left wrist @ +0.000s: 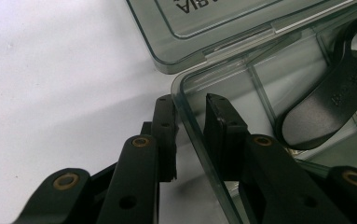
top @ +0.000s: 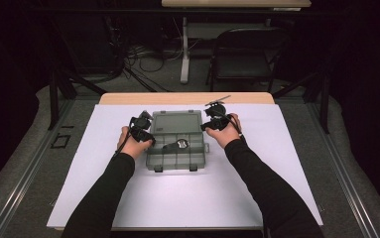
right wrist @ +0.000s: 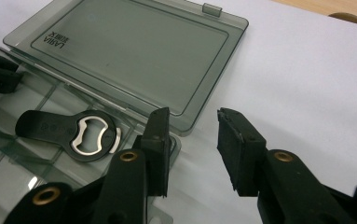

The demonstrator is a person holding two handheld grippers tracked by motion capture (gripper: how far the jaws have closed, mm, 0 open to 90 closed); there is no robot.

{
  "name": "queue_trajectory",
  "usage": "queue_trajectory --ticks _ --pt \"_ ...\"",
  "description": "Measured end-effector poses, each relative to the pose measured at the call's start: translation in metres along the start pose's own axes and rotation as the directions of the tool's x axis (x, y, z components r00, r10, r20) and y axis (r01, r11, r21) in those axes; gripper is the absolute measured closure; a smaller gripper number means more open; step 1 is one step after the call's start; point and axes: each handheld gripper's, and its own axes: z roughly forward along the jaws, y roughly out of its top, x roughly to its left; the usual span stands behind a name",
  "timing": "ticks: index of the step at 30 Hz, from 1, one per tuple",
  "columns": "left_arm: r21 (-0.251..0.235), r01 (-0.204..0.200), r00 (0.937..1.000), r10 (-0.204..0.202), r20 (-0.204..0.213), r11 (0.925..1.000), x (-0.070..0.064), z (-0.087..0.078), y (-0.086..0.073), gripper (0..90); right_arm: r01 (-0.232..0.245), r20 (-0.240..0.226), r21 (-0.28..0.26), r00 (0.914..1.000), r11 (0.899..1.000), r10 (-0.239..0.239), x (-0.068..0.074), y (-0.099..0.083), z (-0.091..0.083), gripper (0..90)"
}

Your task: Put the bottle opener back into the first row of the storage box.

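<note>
A smoky clear compartment box (top: 153, 161) lies open mid-table, its lid (top: 176, 121) folded flat behind. A black bottle opener (top: 177, 145) with a metal head rests in its compartments. My left gripper (top: 147, 135) is at the box's left wall. In the left gripper view its jaws (left wrist: 190, 100) straddle that wall (left wrist: 199, 154), one outside, one inside, a narrow gap showing, the opener (left wrist: 325, 107) beyond. My right gripper (top: 206, 125) hovers open at the back right corner (right wrist: 192, 114), beside the lid (right wrist: 129, 51), near the opener (right wrist: 73, 133).
The box sits on a white sheet (top: 257, 168) covering a wooden table (top: 187, 97). Bare sheet lies in front and to both sides. Beyond the table stand a dark folding chair (top: 247, 54), a second table's leg (top: 184, 49) and floor cables (top: 143, 62).
</note>
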Motion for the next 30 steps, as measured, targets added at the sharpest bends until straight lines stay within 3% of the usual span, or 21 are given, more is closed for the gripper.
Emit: queue_trajectory --ticks 5,10,18,26,30 --pt "-0.008 0.000 1.0000 0.000 -0.005 1.0000 0.000 0.001 0.001 75.7 -0.023 0.007 -0.005 0.9997 1.000 0.023 -0.003 0.003 0.006 64.3" --pt "-0.016 -0.006 1.0000 0.006 -0.007 0.9999 0.000 0.001 0.001 76.4 -0.075 0.000 -0.002 0.9972 0.997 0.075 -0.008 0.004 0.014 64.6" --pt "-0.031 0.011 0.9999 -0.011 -0.009 0.9995 0.000 0.002 0.001 77.6 -0.108 0.010 0.011 0.9941 0.994 0.108 -0.011 0.004 0.025 64.6" --pt "-0.024 0.018 0.9998 -0.018 -0.003 0.9995 0.000 0.001 -0.001 75.5 -0.171 -0.010 0.020 0.9852 0.985 0.171 -0.014 0.004 0.035 62.5" --pt "-0.026 0.012 0.9999 -0.013 -0.011 0.9996 -0.001 0.000 -0.002 75.2 -0.178 -0.021 0.019 0.9838 0.984 0.178 -0.013 0.005 0.041 60.5"
